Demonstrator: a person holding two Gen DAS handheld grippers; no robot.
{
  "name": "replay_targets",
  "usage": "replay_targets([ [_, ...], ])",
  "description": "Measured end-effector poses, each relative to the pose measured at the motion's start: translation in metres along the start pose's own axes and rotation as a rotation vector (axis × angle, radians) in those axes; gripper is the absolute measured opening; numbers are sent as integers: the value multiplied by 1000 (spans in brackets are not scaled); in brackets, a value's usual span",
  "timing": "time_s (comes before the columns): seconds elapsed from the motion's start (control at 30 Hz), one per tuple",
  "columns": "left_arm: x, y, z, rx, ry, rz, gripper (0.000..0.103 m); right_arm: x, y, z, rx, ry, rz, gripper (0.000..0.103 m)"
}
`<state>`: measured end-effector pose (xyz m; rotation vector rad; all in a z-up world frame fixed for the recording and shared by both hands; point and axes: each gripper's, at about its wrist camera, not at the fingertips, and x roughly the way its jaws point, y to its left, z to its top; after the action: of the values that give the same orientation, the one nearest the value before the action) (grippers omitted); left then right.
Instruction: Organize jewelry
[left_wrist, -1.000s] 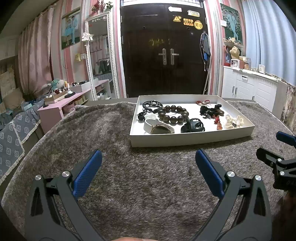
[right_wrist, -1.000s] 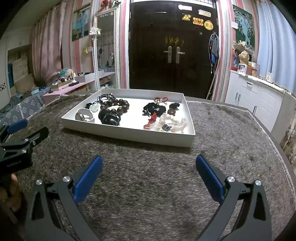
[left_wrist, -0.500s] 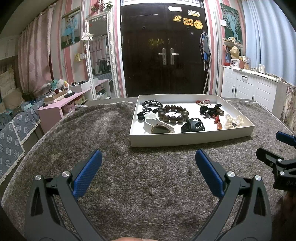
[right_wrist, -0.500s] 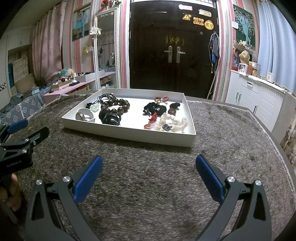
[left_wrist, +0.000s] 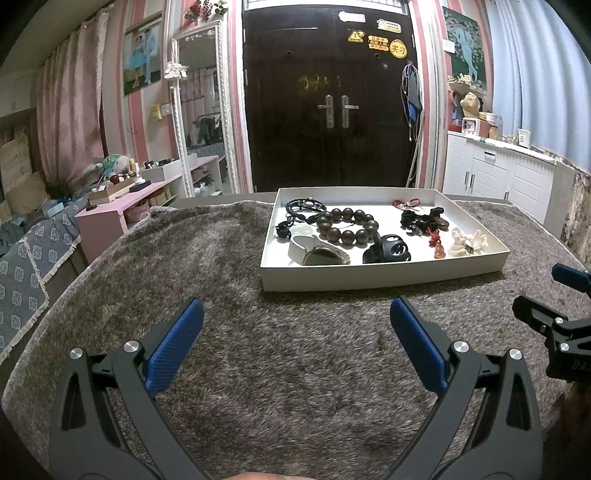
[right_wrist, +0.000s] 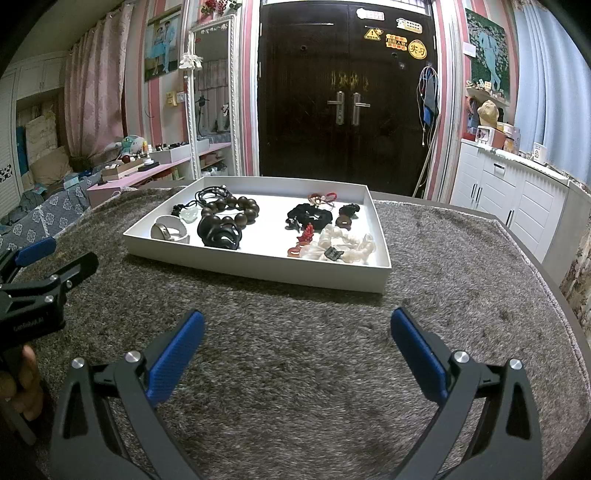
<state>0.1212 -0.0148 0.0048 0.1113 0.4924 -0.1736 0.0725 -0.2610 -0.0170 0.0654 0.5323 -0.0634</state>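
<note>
Nothing moved since earlier frame — both grippers, left gripper (left_wrist: 295, 339) and right gripper (right_wrist: 297, 349), released, empty. We approach tray (right_wrist: 258, 267) at 12 o'clock, taking bead bracelet (left_wrist: 347, 227) singly.

Round yellow sticker (left_wrist: 398, 48) on door (left_wrist: 328, 92): "实习". Other stickers illegible.

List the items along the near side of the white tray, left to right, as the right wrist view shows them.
White bangle with a metal plate → glossy black openwork hair claw → small red carved pendant → white ruffled scrunchie with a dark tag, all inside the shallow white tray.
</note>
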Motion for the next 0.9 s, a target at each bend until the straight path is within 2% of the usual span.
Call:
replay_targets([
  [0.9,0,0,0,1,-2,0,100,0,1,-1,0,-6,-3,101],
])
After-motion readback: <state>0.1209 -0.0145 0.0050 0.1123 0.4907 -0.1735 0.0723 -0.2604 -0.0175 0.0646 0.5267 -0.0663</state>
